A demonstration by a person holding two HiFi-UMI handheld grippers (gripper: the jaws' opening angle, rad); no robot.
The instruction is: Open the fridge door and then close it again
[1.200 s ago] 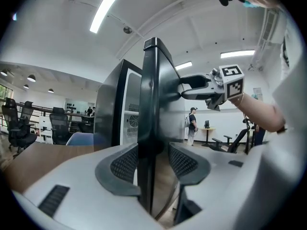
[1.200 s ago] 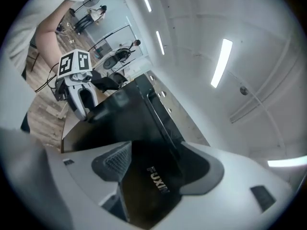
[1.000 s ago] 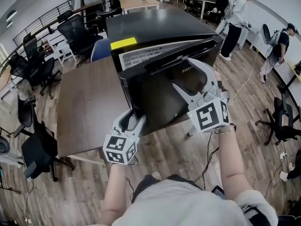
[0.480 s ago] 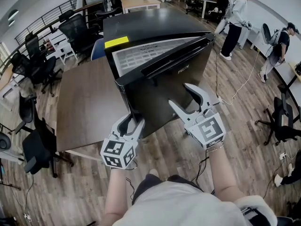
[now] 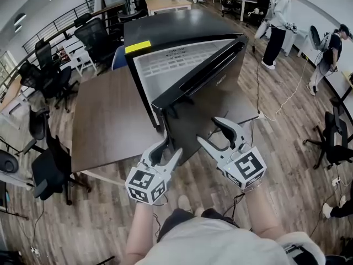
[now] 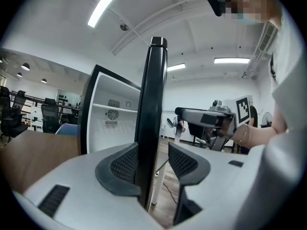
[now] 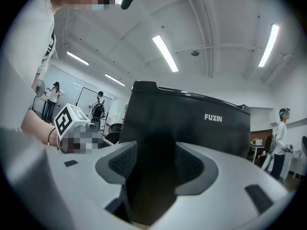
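Note:
The black fridge (image 5: 182,29) stands by a table with its door (image 5: 207,106) swung partly open, so the white inner liner (image 5: 171,65) shows. My left gripper (image 5: 171,146) straddles the door's free edge (image 6: 152,104). One pad (image 6: 125,164) lies against the edge and a gap shows at the other pad, so the jaws are open around it. My right gripper (image 5: 208,130) hangs level in front of the door's glossy face (image 7: 192,123). Its jaws have just been closing a little, stand open, and have nothing between them.
A brown table (image 5: 105,120) stands left of the fridge, with black office chairs (image 5: 94,35) behind it and another chair (image 5: 47,170) at its left. Two people (image 5: 276,21) stand at the back right. A cable (image 5: 276,112) trails over the wooden floor, and a chair (image 5: 333,142) is at the right.
The door has swung further open with my left gripper on its edge. My right gripper has come down off the door's top, rolled, and drawn back toward me.

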